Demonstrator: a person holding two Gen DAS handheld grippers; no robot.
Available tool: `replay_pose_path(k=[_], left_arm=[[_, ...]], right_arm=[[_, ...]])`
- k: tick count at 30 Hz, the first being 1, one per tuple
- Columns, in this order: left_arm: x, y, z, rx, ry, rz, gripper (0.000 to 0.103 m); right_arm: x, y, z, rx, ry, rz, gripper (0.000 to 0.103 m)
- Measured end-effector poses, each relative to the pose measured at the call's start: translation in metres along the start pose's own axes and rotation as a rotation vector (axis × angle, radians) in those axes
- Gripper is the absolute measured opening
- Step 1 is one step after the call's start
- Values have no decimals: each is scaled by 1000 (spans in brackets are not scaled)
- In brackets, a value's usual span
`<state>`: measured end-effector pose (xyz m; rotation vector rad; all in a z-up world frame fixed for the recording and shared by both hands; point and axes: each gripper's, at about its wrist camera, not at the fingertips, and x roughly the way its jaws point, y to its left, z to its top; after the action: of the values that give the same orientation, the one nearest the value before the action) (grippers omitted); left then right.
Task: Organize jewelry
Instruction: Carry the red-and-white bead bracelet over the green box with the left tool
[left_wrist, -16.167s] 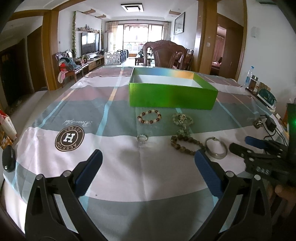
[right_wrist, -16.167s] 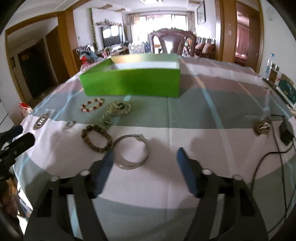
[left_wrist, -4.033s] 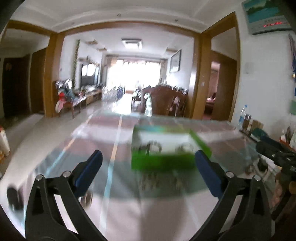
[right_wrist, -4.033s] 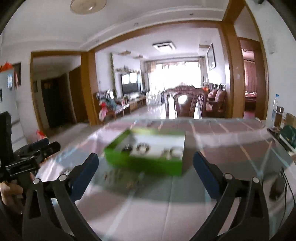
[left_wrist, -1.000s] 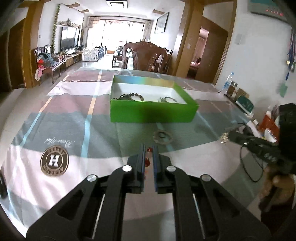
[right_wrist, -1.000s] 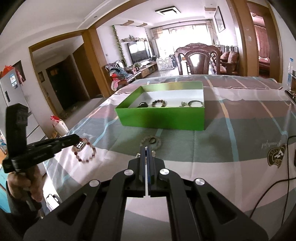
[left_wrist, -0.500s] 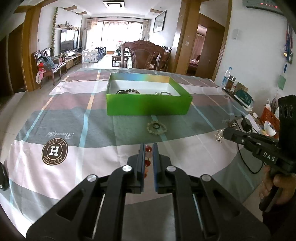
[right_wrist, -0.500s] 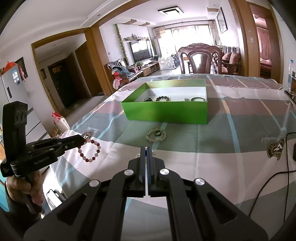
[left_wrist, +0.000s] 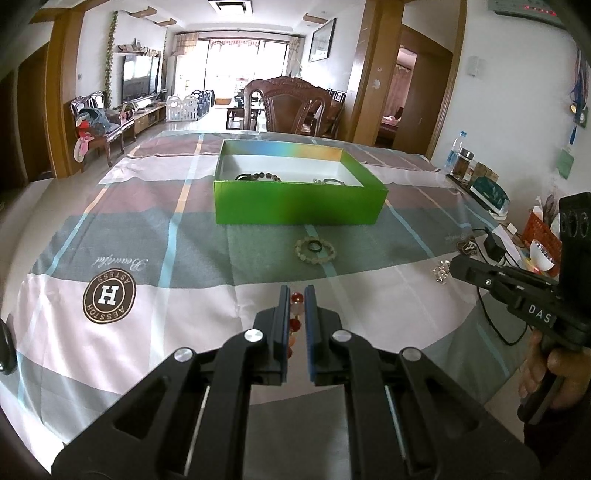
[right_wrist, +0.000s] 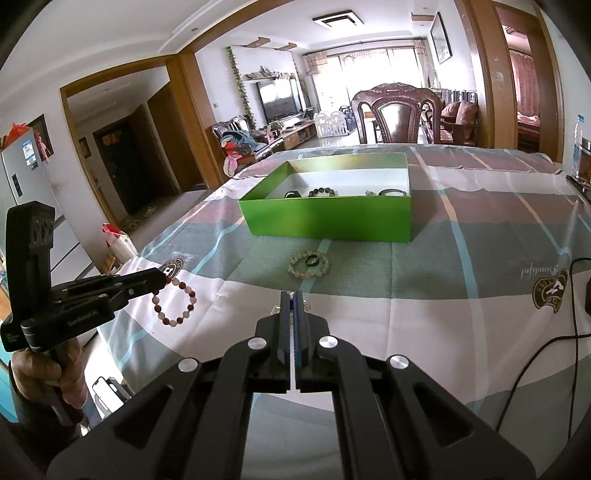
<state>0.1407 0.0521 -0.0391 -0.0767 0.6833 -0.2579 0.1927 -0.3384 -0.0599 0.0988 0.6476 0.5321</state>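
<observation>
My left gripper (left_wrist: 296, 291) is shut on a red-and-white bead bracelet (left_wrist: 295, 314); in the right wrist view the bracelet (right_wrist: 175, 301) hangs in a loop from the left gripper (right_wrist: 164, 275), above the tablecloth. My right gripper (right_wrist: 291, 295) is shut, and in the left wrist view a small silver ring (left_wrist: 441, 272) glints at the right gripper's tip (left_wrist: 452, 266). A pale bead bracelet (left_wrist: 315, 250) with a dark ring inside it lies on the cloth in front of the green box (left_wrist: 299, 210). The box holds a dark bead bracelet (right_wrist: 323, 192) and other pieces.
A checked cloth (left_wrist: 110, 236) covers the table. Cables and a black adapter (left_wrist: 495, 247) lie at the right edge, with bottles and jars (left_wrist: 460, 158) behind them. A wooden chair (left_wrist: 291, 107) stands at the far side. A phone (right_wrist: 107, 393) lies low at the left.
</observation>
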Motion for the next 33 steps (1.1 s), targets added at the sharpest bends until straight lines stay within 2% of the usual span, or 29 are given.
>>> replay_pose_path(k=[33], left_arm=[[11,0,-5,1,23,-2,8]], right_arm=[[10,-8,-7,19,16,-2,2]])
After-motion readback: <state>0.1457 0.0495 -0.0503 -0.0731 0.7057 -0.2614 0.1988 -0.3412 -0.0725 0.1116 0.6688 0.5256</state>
